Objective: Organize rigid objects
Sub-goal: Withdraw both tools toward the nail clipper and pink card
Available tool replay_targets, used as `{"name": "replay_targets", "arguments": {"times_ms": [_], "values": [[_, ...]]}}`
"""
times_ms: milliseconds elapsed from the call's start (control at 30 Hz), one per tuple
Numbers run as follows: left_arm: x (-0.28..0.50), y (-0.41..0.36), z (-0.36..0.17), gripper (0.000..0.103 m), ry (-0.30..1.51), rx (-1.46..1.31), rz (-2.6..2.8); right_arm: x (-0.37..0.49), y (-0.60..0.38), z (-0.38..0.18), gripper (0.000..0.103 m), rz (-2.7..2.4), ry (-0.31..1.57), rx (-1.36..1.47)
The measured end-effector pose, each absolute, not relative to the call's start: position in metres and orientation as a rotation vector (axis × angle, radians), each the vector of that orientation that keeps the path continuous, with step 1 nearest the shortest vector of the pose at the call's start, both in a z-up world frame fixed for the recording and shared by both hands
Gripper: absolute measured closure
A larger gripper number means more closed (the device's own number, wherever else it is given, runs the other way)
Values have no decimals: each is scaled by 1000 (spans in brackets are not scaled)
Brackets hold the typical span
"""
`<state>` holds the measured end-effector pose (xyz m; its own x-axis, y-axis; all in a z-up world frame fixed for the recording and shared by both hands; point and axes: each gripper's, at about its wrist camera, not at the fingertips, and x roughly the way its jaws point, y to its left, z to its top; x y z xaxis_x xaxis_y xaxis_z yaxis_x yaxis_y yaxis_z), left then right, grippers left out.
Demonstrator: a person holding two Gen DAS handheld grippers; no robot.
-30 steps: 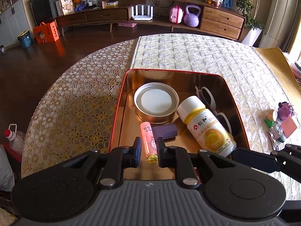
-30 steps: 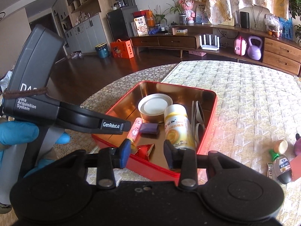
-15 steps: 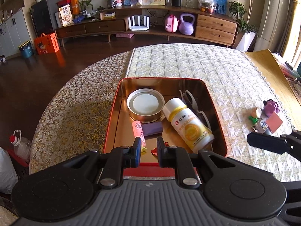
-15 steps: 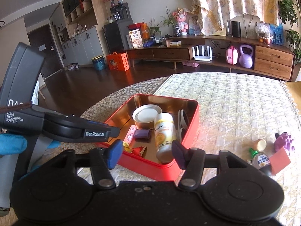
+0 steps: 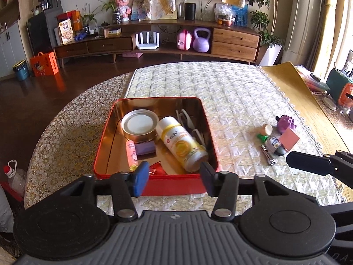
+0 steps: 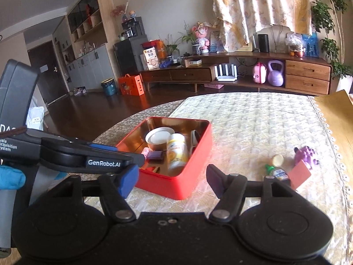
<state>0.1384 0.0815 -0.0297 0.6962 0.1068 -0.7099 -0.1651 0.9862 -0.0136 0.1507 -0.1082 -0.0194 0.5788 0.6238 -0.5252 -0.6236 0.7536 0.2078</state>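
Far left on the floor there's a plastic jug [image 5: 13, 177] with a red cap. On the table [image 5: 231, 92] sits the red tin [image 5: 176, 186], and it's already got stuff in it: a pink tube [image 5: 131, 152] along the left side, a round lidded can [image 5: 140, 124] at the back, a purple block [image 5: 145, 148] just in front of that, then a white and yellow bottle [image 5: 181, 143] lying on its side, touching the can. Something white is tucked against the right wall, can't tell what.

The left gripper [image 5: 173, 180] hangs over the tin's near edge, its jaws opening with nothing between them. The right gripper [image 6: 173, 182] is the same deal, jaws spreading, empty, nearer than the tin.

Off to the right, well apart from the tin, a loose bunch waits on the cloth: a small green-capped bottle [image 5: 270, 141], nail clippers [image 5: 267, 154], a pink card [image 5: 290, 139] and a purple toy [image 5: 285, 122].
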Motion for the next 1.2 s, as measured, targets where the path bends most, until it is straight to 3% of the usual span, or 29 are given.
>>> {"name": "replay_targets", "arguments": {"times_ms": [233, 367, 667, 933, 1067, 1200], "values": [[134, 58, -30, 38, 788, -106, 99, 141, -144, -22, 24, 675, 603, 38], [135, 45, -33, 24, 791, -107, 75, 141, -165, -23, 17, 629, 598, 62], [142, 13, -40, 20, 802, -105, 11, 150, -207, -27, 1, 538, 585, 92], [159, -7, -50, 16, 813, -106, -12, 168, -229, -34, 0, 485, 595, 71], [171, -20, -55, 0, 798, -92, -24, 182, -242, -36, 0, 473, 596, 71], [184, -27, -63, 0, 792, -104, -42, 197, -248, -42, 0, 453, 601, 55]]}}
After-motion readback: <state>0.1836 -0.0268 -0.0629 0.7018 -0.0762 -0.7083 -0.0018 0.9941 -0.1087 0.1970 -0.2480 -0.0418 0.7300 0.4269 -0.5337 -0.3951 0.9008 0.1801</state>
